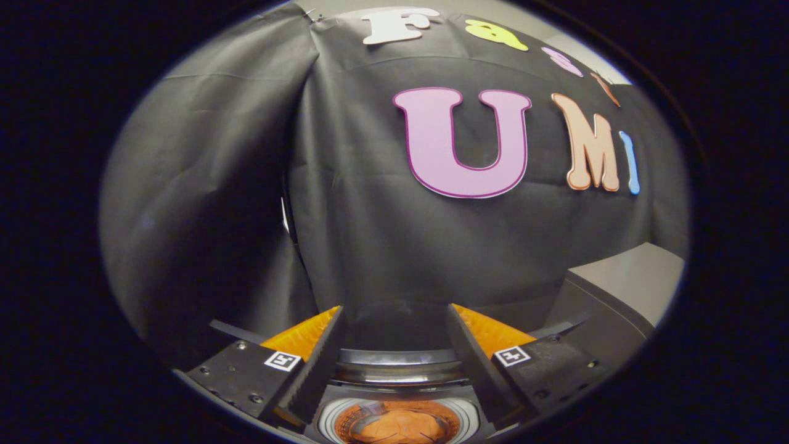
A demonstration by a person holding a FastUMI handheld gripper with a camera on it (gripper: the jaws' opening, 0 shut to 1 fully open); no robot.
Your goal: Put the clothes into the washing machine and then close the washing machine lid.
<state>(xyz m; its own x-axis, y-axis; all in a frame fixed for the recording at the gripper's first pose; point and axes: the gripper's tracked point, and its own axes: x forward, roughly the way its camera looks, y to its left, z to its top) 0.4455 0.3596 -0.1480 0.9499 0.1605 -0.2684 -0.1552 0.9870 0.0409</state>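
Note:
My gripper [394,320] is open, its two fingers spread wide with nothing between them. Below and between the fingers lies the round opening of the washing machine [397,370], seen from above. Orange clothing [399,427] sits down inside the drum. A curved shiny rim of the machine shows just beyond the opening. The gripper hangs above the machine and touches nothing. The machine's lid cannot be made out clearly.
A grey box-like cabinet [622,290] stands to the right of the fingers. Black cloth [246,203] forms the booth wall straight ahead and to the left.

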